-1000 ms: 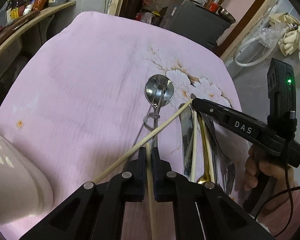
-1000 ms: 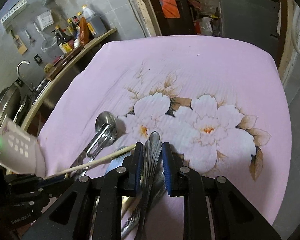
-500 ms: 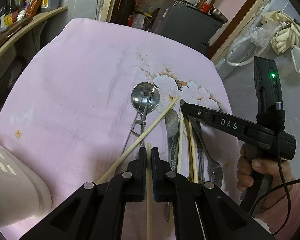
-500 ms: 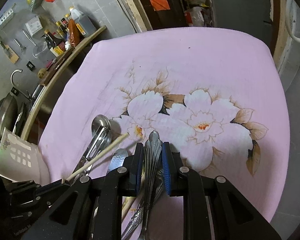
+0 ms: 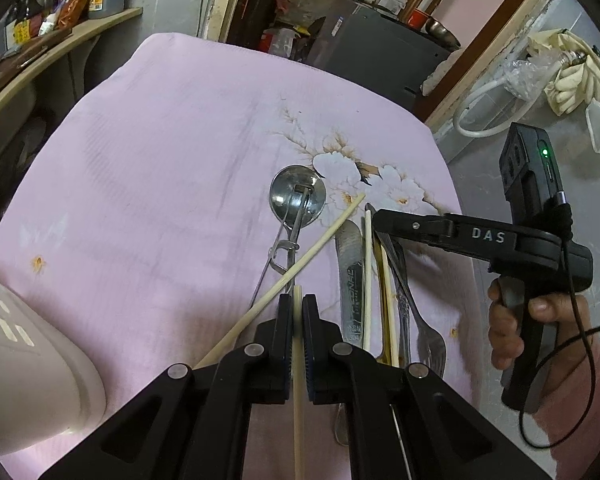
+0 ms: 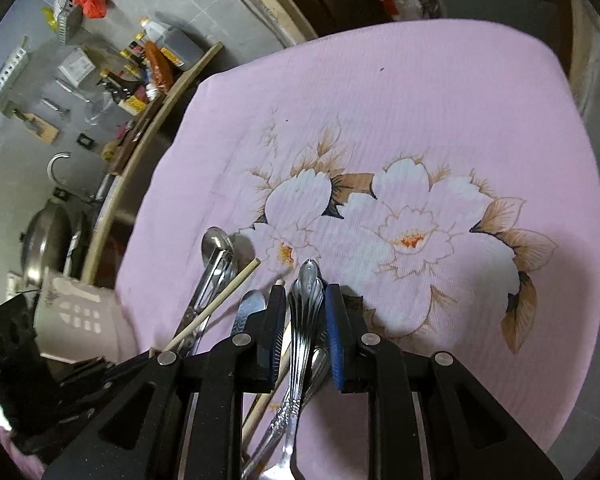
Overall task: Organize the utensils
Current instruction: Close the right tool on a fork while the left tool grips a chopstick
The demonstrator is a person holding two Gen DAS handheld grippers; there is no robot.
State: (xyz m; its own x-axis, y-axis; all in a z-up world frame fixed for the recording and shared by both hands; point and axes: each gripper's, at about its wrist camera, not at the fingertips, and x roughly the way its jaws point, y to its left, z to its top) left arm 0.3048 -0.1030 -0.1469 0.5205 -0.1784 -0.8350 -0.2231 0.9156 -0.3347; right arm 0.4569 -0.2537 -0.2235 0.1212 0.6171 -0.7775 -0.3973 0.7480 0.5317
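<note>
Several utensils lie on a pink flowered cloth (image 5: pixel 160 184). My left gripper (image 5: pixel 298 304) is shut on a pale chopstick (image 5: pixel 297 380). A second chopstick (image 5: pixel 300 264) lies slanted over a steel scoop (image 5: pixel 298 200). Right of it lie a knife (image 5: pixel 350 276), more chopsticks (image 5: pixel 367 276) and a fork (image 5: pixel 424 328). My right gripper (image 6: pixel 304 300) is shut on the ornate handle of a steel fork (image 6: pixel 306 316); in the left wrist view it (image 5: pixel 380 224) reaches in from the right over the pile.
A white perforated holder (image 5: pixel 24 368) stands at the cloth's near left, also in the right wrist view (image 6: pixel 80 316). A shelf with bottles (image 6: pixel 156 68) runs along the left. The cloth edge drops to the floor on the right (image 5: pixel 480 184).
Both grippers have lifted slightly and pulled back; the slanted chopstick's far tip now lies clear of the right gripper. Both grips are unchanged.
</note>
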